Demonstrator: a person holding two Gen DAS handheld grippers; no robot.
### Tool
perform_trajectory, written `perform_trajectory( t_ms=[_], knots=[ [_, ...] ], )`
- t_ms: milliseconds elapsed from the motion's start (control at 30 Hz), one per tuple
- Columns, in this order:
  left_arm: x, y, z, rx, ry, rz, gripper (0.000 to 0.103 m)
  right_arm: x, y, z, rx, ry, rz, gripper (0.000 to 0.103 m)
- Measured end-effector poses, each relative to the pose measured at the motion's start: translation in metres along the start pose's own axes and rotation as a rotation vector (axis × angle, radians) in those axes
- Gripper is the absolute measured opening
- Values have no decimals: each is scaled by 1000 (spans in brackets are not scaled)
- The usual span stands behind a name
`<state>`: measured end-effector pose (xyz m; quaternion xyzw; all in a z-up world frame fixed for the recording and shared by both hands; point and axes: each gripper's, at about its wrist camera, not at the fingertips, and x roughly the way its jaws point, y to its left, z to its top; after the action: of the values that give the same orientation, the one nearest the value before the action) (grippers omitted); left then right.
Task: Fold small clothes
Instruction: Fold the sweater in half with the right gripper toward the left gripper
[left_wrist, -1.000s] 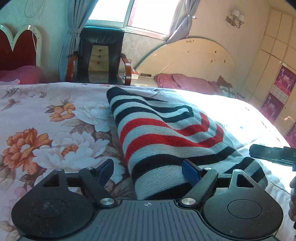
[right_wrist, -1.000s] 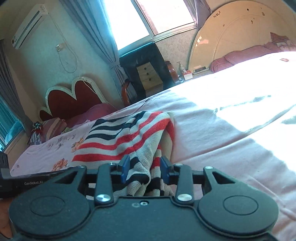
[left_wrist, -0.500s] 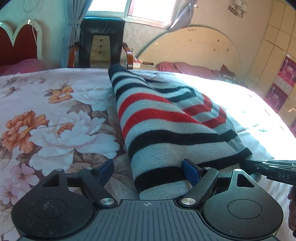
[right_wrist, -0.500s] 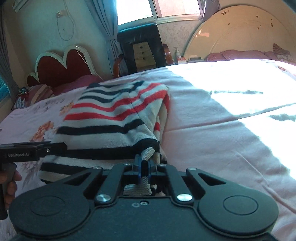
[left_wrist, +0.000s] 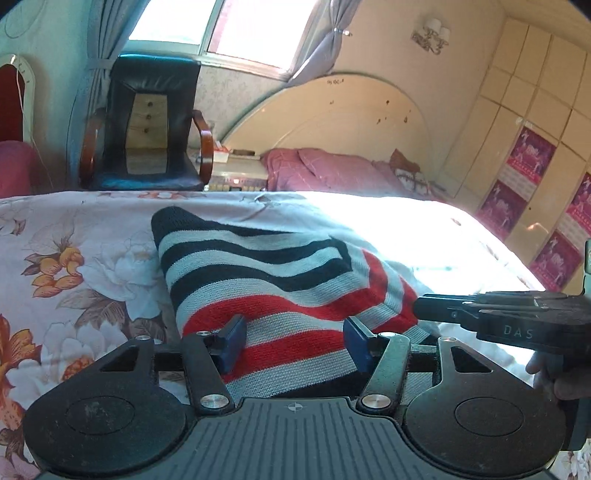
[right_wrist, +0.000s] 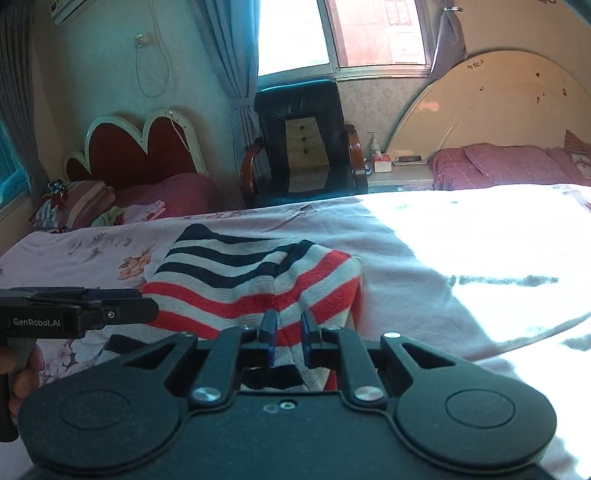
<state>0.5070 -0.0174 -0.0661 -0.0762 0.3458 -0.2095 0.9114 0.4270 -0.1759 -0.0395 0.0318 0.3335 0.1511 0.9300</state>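
Striped sweater (left_wrist: 280, 288) lies folded on the bed (left_wrist: 74, 258), long axis running away from both cameras; left gripper (left_wrist: 291, 345) fingers spread over its near edge, right gripper (right_wrist: 286, 338) fingers part-open, straddling cloth.

Beyond the fingers (left_wrist: 231, 341), a black chair (left_wrist: 147, 125) stood under a sunlit window (left_wrist: 221, 33), beside an arched headboard (left_wrist: 332, 114); cupboards (left_wrist: 535, 122) lined the right wall.
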Motion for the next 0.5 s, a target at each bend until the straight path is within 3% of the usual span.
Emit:
perform_trajectory(
  t_ms=[133,233,467,500],
  knots=[
    [17,-14,-7,76,33,36,58,37,3,-10,-110,103,-58,6],
    [24,-26,-14,145,24,68,58,39,-4,-17,-81,85,-62,6],
    [2,-25,-8,151,21,68,58,34,-2,-14,-75,80,-87,6],
    [-6,-24,-8,145,9,74,58,29,0,-12,-76,82,-86,11]
  ],
)
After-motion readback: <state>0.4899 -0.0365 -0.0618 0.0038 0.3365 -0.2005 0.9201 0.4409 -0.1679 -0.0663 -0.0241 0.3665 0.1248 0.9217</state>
